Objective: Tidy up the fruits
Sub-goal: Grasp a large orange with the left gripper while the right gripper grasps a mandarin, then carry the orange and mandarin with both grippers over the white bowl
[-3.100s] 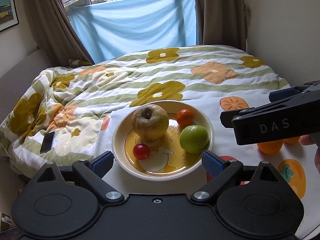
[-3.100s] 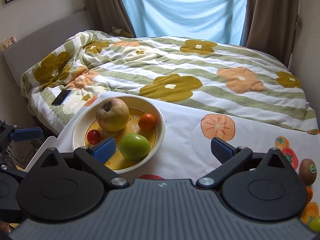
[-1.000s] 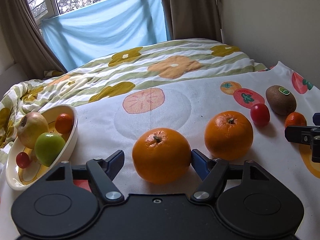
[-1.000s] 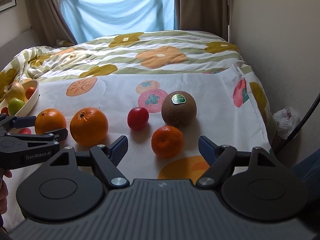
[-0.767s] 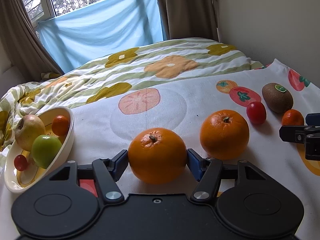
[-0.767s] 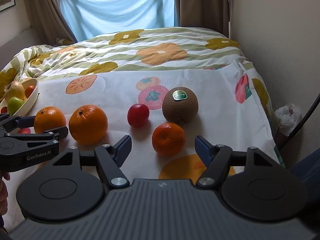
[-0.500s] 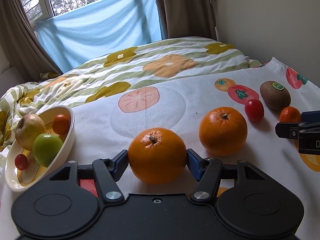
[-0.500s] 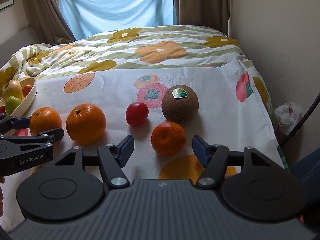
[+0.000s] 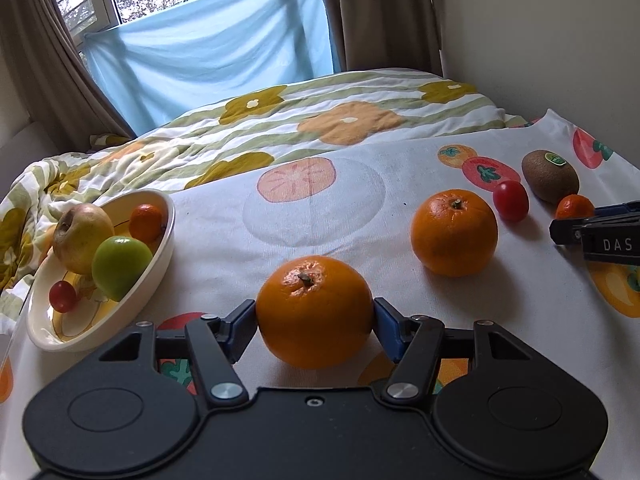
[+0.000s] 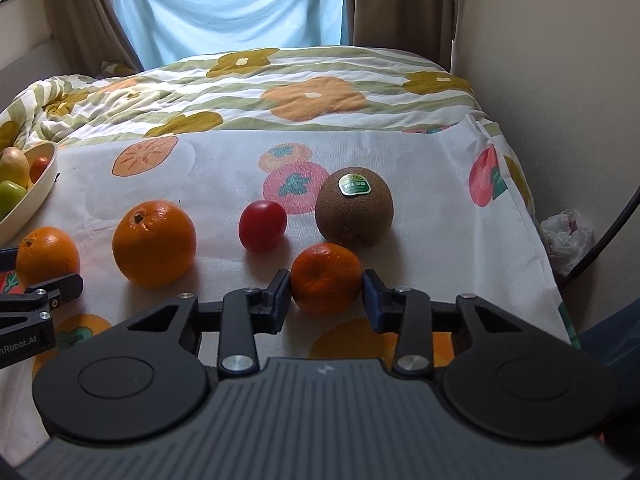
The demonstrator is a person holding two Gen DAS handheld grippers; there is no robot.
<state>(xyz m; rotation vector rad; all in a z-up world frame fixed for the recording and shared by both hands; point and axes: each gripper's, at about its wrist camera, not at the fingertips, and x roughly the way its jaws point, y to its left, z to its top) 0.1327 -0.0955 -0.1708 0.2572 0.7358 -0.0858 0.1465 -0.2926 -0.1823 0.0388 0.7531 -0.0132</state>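
Left tool: the left tool [image 9: 315, 322] is gripping a large round orange [image 9: 315, 310] between its blue pads, which are pressing on both sides of the fruit; the orange is sitting on the fruit-printed white cloth [image 9: 240, 240] covering the bench.
Right tool: the right tool [image 10: 326, 292] has just been closing, and its jaws are now pinching a small round mandarin [image 10: 326, 278] from left and right (the fruit is still resting on the cloth).
Second orange: another large orange [image 9: 454, 232] is lying free on the cloth, between the two tools.
Small red fruit: a glossy red cherry tomato [image 10: 262, 225] is sitting just beyond the mandarin, near a fuzzy brown kiwi with a green sticker [image 10: 353, 212], the two apart.
Bowl: a cream ceramic bowl with a yellow inside [image 9: 158, 264] is standing at the left edge of the cloth, holding a yellowish apple [image 9: 82, 232], a green apple [image 9: 121, 266], a small orange citrus [image 9: 147, 222] and a small red tomato [image 9: 62, 296].
Background: a bed with a flowered, striped quilt [image 9: 320, 116] is lying behind the bench.
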